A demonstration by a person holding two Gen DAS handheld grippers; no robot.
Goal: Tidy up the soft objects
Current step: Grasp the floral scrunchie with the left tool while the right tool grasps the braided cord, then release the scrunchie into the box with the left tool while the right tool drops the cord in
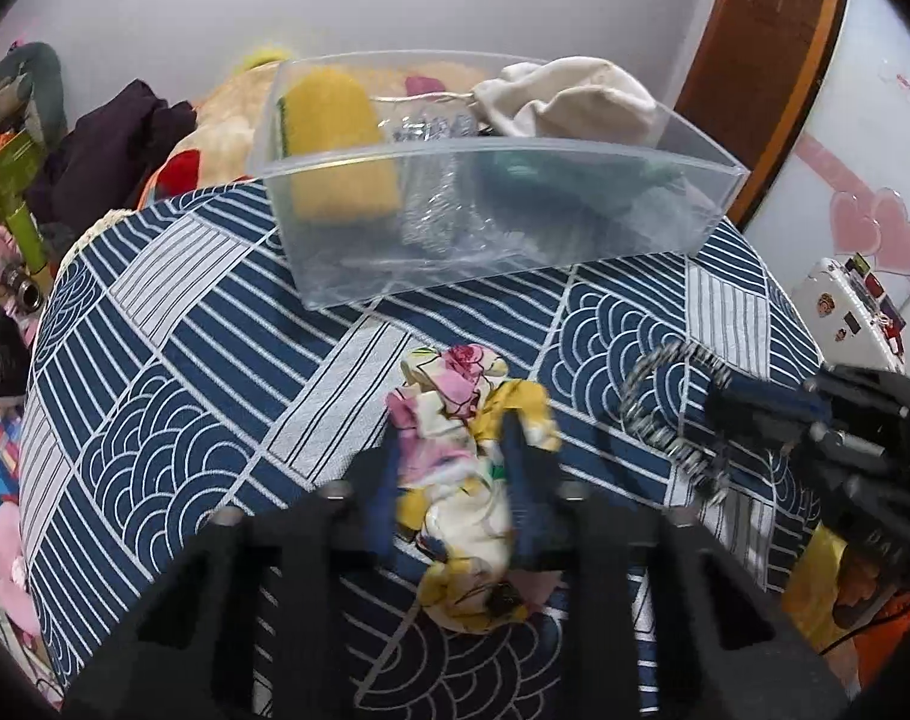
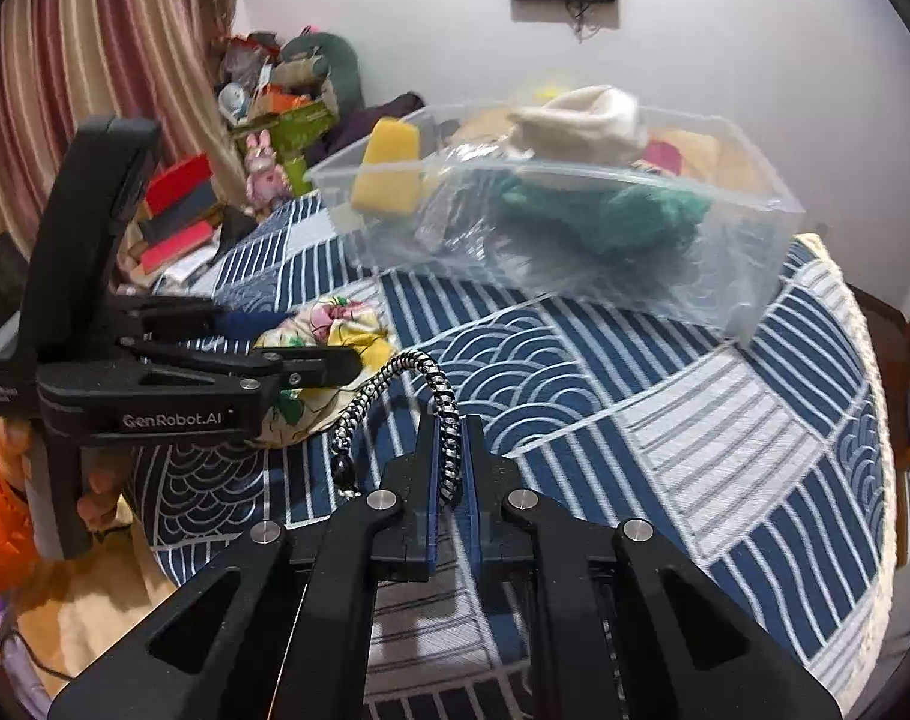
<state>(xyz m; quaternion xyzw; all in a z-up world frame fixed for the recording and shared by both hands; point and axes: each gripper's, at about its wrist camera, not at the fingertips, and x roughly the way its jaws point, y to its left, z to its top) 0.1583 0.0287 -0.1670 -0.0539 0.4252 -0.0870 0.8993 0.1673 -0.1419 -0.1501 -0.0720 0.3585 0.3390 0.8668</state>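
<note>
Cloth with a pink and yellow flower print (image 1: 464, 474) sits bunched between the two fingers of the left gripper (image 1: 452, 438), which are closed against it from either side; part of the bundle pokes out ahead of the fingertips and part hangs below them, over the blue and white patterned tablecloth (image 1: 203, 396). In the right wrist view the same floral cloth (image 2: 329, 330) shows beside the left gripper (image 2: 320, 339), seen from its side, with the fabric spilling out under the black fingers.

The right gripper (image 2: 449, 420) is clamped on a black and white braided cord (image 2: 395, 384). One stretch of the cord runs straight back between the two blue-padded fingers, and the rest arches up and over to the left in a loop, ending in a dark knotted tip that hangs just above the cloth-covered table. From the left wrist view that cord (image 1: 653, 414) curves out in front of the right gripper (image 1: 719, 405), just to the right of the floral bundle and apart from it.

Farther back on the table stands a clear plastic bin (image 2: 749, 276), well beyond both grippers. Inside it are a yellow sponge (image 1: 335, 138) at the left end, a crumpled clear plastic bag (image 1: 437, 210) in the middle, a teal cloth (image 2: 629, 210) low at the right, and a cream-white cloth (image 1: 575, 96) draped over the back rim
</note>
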